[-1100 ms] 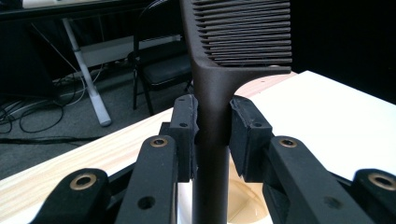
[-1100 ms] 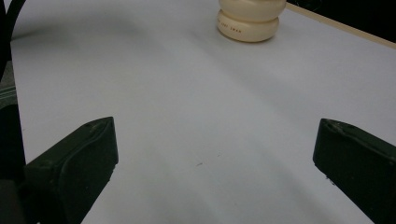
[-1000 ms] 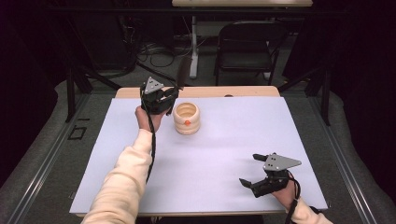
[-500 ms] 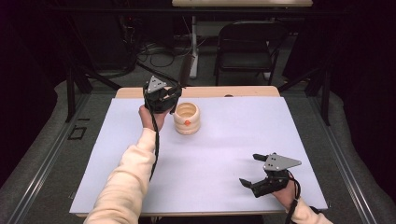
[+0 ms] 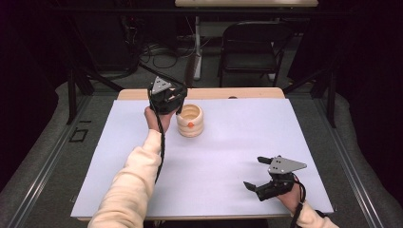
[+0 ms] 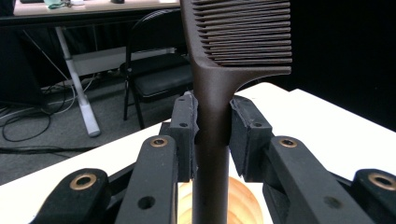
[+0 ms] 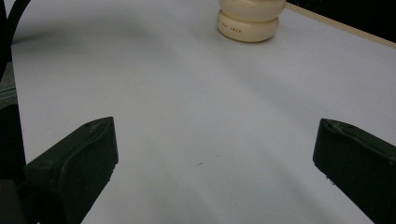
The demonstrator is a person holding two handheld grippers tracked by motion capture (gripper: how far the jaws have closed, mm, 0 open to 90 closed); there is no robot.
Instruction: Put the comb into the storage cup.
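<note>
Broadly, a white-covered table (image 5: 214,156) takes up most of the high view, with a bare wooden strip along its far edge and a black folding chair (image 5: 252,45) on the floor beyond it. Toward the far left of the white surface stands a cream, ribbed wooden holder (image 5: 190,120) with an open top and a small orange mark on its near side; the right gripper view shows it upright (image 7: 251,21) far across the bare sheet.

Just left of that holder, and slightly above it, the left gripper (image 5: 170,102) is held up by a hand in a pale sleeve. Its jaws are clamped on the handle of a dark brown comb (image 6: 219,88), which stands upright with its teeth running off to the right; the holder's ribbed wood sits directly beneath the handle, though whether the comb's lower end reaches into it is hard to say.

Near the table's front right corner, the right gripper (image 5: 258,173) rests low with its jaws wide apart, nothing between them.
</note>
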